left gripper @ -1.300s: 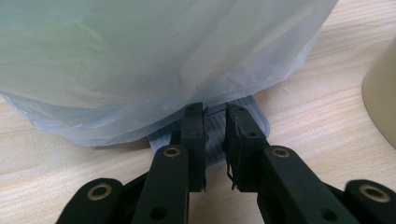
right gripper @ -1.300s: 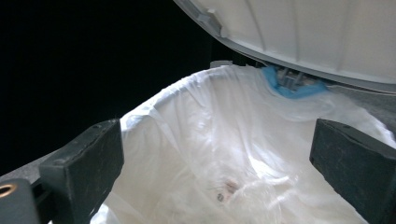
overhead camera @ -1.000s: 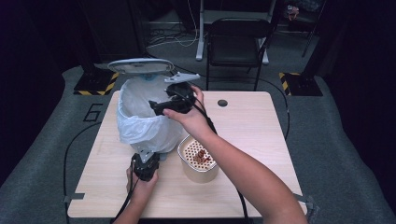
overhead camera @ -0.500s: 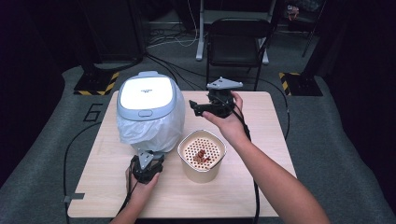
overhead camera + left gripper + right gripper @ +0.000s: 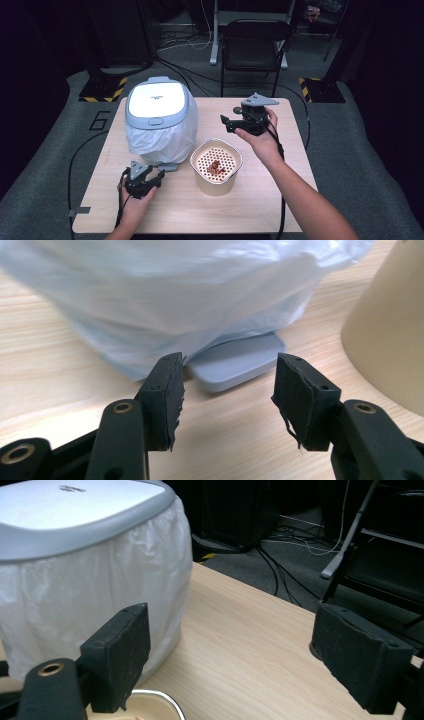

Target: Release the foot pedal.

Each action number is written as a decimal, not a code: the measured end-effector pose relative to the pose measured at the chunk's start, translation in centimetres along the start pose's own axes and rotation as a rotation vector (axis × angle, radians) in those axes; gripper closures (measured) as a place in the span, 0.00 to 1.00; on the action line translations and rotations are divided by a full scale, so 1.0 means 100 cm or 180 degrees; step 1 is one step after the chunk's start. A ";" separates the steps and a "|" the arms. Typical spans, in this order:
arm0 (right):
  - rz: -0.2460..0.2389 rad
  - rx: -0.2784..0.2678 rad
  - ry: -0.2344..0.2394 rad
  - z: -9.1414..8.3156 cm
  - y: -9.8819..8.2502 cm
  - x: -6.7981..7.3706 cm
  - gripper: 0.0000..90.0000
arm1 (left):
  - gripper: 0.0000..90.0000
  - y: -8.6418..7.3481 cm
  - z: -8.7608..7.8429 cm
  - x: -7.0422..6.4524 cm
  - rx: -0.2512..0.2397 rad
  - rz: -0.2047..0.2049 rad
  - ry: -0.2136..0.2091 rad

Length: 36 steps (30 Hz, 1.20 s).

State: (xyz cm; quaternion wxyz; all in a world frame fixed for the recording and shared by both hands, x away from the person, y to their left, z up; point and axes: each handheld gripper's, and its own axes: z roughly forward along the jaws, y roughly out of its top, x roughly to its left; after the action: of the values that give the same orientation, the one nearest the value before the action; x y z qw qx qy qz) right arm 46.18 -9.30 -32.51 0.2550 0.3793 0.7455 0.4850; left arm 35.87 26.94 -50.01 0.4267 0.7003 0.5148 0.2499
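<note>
A grey pedal bin [image 5: 156, 100] with a white lid stands shut at the table's back left, and its white plastic liner [image 5: 160, 137] hangs over the sides. My left gripper [image 5: 147, 172] lies low on the table just short of the bin's grey pedal [image 5: 240, 357]. Its jaws have just been opening, with nothing between them. My right gripper [image 5: 225, 125] hangs open in the air to the right of the bin, pointing towards the lid [image 5: 65, 510]; its jaws have narrowed a little. A beige cup [image 5: 216, 175] holds a perforated insert with reddish-brown bits.
The cup [image 5: 390, 330] stands close to the right of the pedal and below the right gripper [image 5: 235, 625]. The light wooden table [image 5: 175, 210] has bare room at its front and right. A black chair [image 5: 255, 40] and floor cables lie beyond its far edge.
The bin's lid was up with the right gripper at it; it is now down. The right gripper has swung away to the right. The left gripper has drawn back from the pedal and opened.
</note>
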 end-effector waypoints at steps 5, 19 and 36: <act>0.0044 -0.0001 -0.0089 -0.009 -0.019 -0.012 0.19 | 0.49 -0.002 -0.009 0.019 0.0011 -0.0105 0.0041; 0.0025 0.0211 -0.0394 -0.023 -0.090 -0.036 0.21 | 0.47 -0.010 -0.004 0.051 0.0089 -0.0154 0.0321; 0.0206 0.0519 -0.0649 -0.033 -0.165 -0.045 0.21 | 0.41 -0.015 0.003 0.066 0.0201 -0.0225 0.0461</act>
State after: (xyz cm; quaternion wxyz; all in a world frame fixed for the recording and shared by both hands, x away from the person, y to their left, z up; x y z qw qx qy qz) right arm 41.10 -18.70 -46.31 0.2821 0.4700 0.7400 0.3898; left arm 37.58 33.21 -52.04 0.3747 0.6749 0.5763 0.2683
